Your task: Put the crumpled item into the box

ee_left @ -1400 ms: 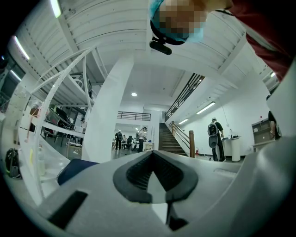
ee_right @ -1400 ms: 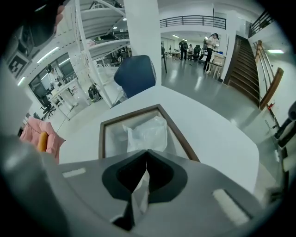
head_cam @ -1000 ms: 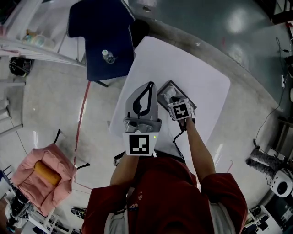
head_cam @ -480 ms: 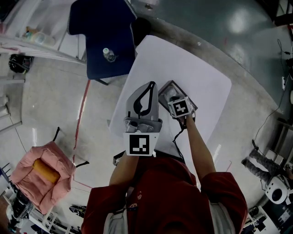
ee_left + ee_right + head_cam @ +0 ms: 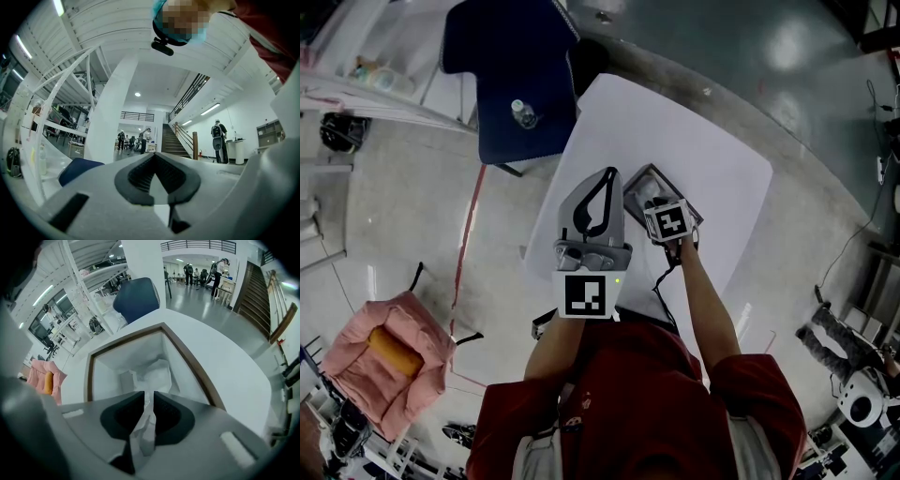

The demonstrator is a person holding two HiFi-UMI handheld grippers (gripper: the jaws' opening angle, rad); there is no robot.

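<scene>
A crumpled white paper [image 5: 157, 373] lies inside the open box [image 5: 195, 372], which has a brown rim and white walls. My right gripper [image 5: 146, 398] hangs just over the box's near edge, shut on a strip of that paper, which runs back between the jaws. In the head view the box [image 5: 631, 187] sits on the white table [image 5: 703, 141], and the right gripper's marker cube [image 5: 667, 222] covers its near part. My left gripper [image 5: 608, 175] is held up beside the box, shut on nothing. In its own view the left gripper [image 5: 153, 156] points up into the hall.
A dark blue chair [image 5: 511, 84] with a small bottle [image 5: 521, 115] on its seat stands beyond the table's left corner. A pink padded seat [image 5: 389, 352] stands on the floor at the left. Several people stand far off in the hall near the stairs [image 5: 176, 143].
</scene>
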